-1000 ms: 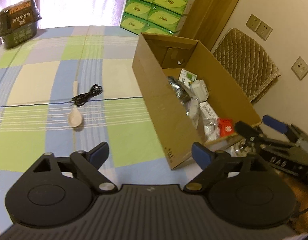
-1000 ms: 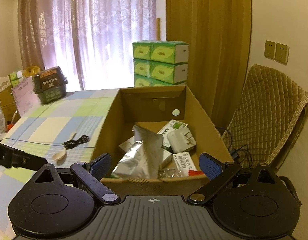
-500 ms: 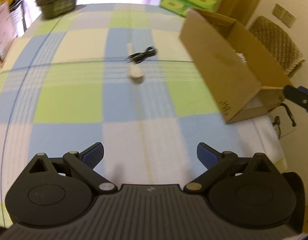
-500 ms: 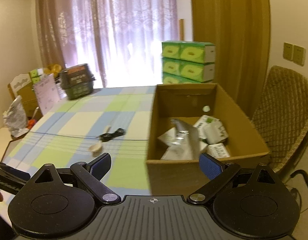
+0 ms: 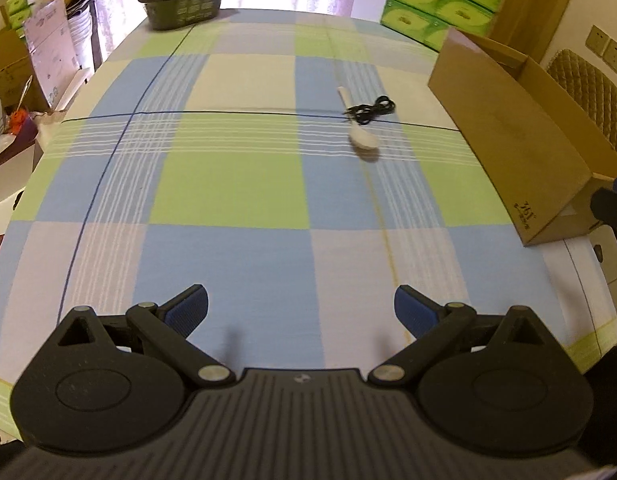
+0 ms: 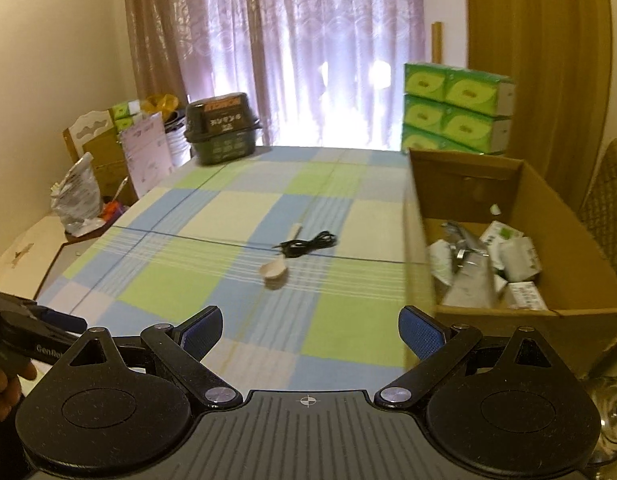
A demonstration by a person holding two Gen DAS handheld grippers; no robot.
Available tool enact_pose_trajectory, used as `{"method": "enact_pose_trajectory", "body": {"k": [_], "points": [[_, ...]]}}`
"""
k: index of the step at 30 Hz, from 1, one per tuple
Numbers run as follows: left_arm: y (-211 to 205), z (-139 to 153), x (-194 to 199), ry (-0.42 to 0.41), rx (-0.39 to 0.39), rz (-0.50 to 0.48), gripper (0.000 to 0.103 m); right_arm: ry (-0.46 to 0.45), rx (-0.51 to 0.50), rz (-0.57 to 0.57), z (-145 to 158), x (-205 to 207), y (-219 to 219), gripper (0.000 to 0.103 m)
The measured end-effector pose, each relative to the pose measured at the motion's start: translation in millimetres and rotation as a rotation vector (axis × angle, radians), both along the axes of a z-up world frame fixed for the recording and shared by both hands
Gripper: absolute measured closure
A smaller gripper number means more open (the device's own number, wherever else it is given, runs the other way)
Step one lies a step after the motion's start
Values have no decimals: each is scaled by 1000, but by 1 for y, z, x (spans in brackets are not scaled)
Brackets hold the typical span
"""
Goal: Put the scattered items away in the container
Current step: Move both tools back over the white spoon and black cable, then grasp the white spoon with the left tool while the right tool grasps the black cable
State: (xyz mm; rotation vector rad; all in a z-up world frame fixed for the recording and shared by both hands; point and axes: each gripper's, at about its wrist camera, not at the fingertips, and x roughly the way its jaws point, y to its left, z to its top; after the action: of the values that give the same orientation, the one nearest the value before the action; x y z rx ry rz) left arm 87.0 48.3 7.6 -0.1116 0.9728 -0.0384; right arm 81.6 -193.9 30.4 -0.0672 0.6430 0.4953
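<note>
While I hold both over the checked tabletop (image 5: 236, 184), left hand-held gripper (image 5: 301, 312) and right hand-held gripper (image 6: 310, 330) gape empty; pale plastic spoon (image 5: 358, 128) touches coiled black cable (image 5: 370, 111), beside brown cardboard box (image 6: 548, 240).

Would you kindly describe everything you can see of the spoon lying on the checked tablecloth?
The spoon is pale cream, seemingly plastic or ceramic, with a rounded bowl and a short straight handle. It lies flat on the tablecloth, bowl toward the cameras and handle pointing away. A coiled black cable lies across or against its handle. It sits left of the cardboard box, apart from it. Neither tool touches it.
</note>
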Motion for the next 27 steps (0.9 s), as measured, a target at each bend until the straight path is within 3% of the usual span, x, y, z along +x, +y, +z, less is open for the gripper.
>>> {"method": "enact_pose_trajectory", "body": {"k": [10, 20, 23, 27], "points": [[1, -4, 27, -68, -21, -41, 5, -8, -47, 70, -16, 45, 45, 4], [-17, -19, 82, -129, -33, -86, 9, 25, -19, 31, -37, 118, 67, 4], [-25, -26, 102, -145, -33, -86, 13, 61, -10, 16, -45, 143, 67, 24], [-34, -38, 125, -154, -52, -87, 19, 98, -3, -3, -58, 171, 66, 24]]}}
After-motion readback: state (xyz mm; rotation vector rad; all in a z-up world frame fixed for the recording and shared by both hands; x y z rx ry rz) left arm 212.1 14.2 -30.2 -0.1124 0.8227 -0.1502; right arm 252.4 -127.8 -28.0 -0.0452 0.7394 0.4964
